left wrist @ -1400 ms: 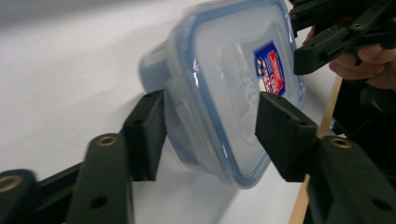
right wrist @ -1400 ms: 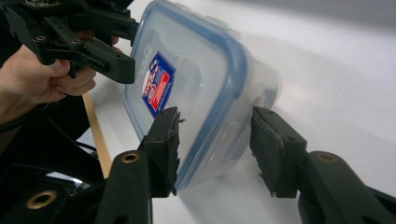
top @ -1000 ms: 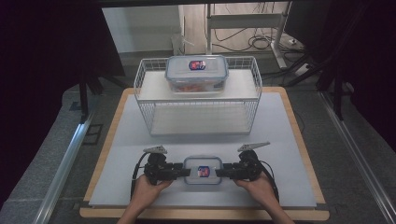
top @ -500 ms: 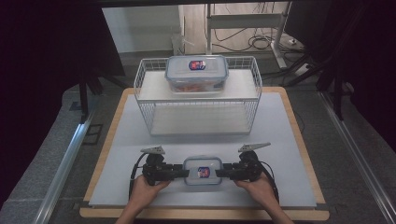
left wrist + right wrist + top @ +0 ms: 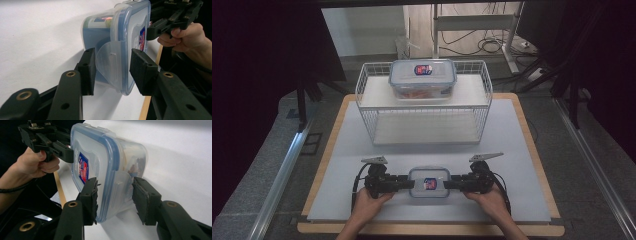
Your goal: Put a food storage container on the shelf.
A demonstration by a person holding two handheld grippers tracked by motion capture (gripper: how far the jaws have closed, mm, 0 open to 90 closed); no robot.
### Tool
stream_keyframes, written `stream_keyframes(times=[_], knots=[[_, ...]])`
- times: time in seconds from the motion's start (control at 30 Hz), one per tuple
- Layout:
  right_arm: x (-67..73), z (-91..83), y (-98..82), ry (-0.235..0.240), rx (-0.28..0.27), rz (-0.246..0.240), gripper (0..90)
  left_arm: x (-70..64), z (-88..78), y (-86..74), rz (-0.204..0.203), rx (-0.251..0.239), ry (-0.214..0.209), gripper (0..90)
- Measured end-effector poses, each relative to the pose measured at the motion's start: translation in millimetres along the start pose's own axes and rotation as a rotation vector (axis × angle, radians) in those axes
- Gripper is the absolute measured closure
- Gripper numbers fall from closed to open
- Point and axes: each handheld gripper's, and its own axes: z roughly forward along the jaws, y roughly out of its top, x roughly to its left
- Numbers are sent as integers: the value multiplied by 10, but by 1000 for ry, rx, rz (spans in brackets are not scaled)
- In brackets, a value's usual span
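Note:
A small clear container point(image 5: 429, 182) with a blue-rimmed lid and a red and blue label lies near the front of the white mat point(image 5: 512, 145). My left gripper point(image 5: 411, 183) is at its left end, and the jaws straddle the latch flap point(image 5: 110, 62) there. A narrow gap shows at the lid-side pad, so it is open. My right gripper point(image 5: 448, 184) straddles the opposite end. Its jaws have just been closing a little around that end's flap point(image 5: 120, 192), with a gap still at the far pad. A hand holds each gripper.
A white wire rack point(image 5: 424, 112) stands at the back of the mat, with a larger blue-lidded container point(image 5: 423, 79) on its top shelf. The wooden board's edge point(image 5: 532, 150) frames the mat. Metal rails run along both sides, and cables lie behind.

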Motion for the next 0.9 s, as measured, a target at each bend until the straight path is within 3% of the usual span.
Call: stream_keyframes(times=[0.2, 0.3, 0.5, 0.67, 0.9], knots=[[-14, 5, -6, 11, -13, 20, 565, 32, -5, -4, -47, -15, -14, 569], [9, -10, 16, 20, -34, 22, 576, 41, -64, 36, -69, -54, -34, 574], [80, -42, 112, 22, -73, -11, 580, -8, -158, 138, -52, -83, -24, 574], [96, -108, 237, 42, -108, 8, 586, -78, -213, 244, -22, -107, -12, 575], [193, -204, 445, 27, -136, -12, 584, -153, -315, 419, 4, -139, -9, 574]])
